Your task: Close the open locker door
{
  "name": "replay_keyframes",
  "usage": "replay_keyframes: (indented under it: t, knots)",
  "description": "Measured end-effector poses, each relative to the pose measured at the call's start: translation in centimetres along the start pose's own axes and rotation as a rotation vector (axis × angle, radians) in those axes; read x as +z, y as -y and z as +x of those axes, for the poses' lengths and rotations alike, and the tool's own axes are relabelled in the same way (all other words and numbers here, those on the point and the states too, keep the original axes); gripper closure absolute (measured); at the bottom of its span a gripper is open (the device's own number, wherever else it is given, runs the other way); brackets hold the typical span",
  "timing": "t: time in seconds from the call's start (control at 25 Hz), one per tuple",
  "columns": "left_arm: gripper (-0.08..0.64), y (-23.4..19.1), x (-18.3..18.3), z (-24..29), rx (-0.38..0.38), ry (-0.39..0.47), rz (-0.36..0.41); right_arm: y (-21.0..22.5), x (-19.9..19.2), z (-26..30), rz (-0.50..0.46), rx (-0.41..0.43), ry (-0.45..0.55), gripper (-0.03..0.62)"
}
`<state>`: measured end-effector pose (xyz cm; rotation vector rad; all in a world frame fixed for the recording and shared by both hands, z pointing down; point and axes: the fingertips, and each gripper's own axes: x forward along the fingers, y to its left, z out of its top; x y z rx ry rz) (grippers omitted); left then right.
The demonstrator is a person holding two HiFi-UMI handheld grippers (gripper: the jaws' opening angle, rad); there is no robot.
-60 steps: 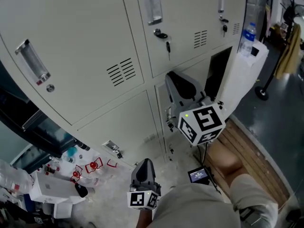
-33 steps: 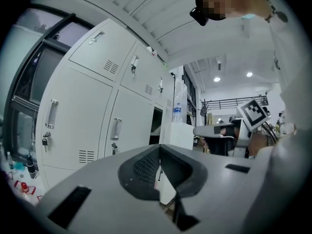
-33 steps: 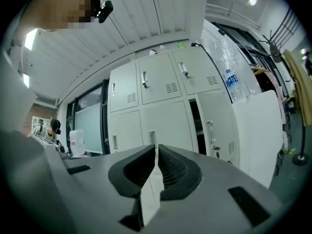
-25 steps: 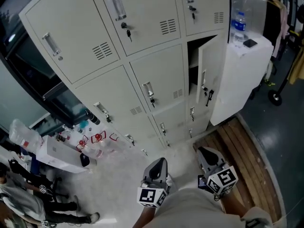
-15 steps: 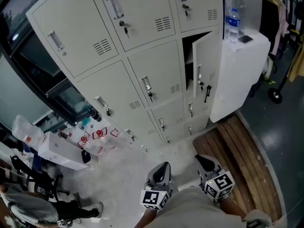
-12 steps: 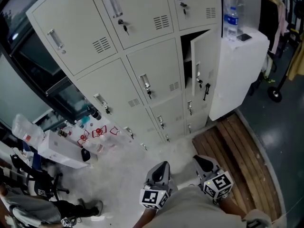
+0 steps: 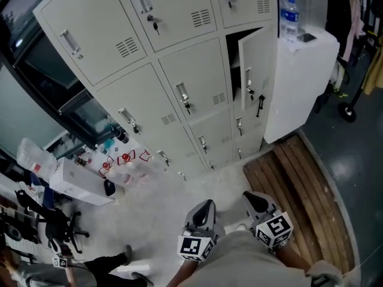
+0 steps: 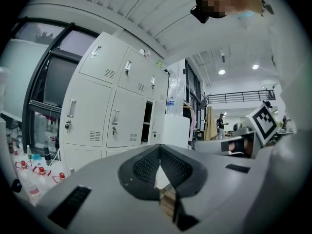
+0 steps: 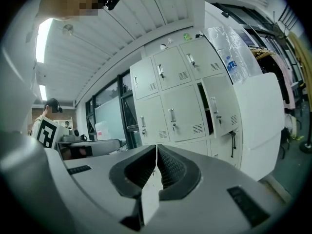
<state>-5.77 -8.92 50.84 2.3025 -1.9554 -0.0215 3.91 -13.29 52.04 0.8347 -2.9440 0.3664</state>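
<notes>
Left gripper [image 7: 205, 205], right gripper [image 7: 250, 197] — fingers closed (empty), well apart from locker door [image 7: 256, 64]; a hard push may bounce it open.

A water bottle [image 7: 289, 17] stands atop a white cabinet [image 7: 299, 94].

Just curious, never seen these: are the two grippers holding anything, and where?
Nothing is held. The left gripper and right gripper each have fingers closed on nothing, away from the open locker door.
</notes>
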Motion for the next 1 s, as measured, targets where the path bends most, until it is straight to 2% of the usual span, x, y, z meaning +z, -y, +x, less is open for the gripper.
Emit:
replay_keyframes:
  t: [0.44, 1.0]
  knots:
    - [0.552, -0.7, -0.3, -1.9, 0.028, 0.005, -0.004, -1.4, -0.9, -0.2, 0.006, 0.01, -0.01, 0.561]
    - [0.552, -2.4, 0.0, -1.4, 0.051, 0.012, -0.011, -1.2, -0.7, 1.3, -0.005, 0.003, -0.017, 0.561]
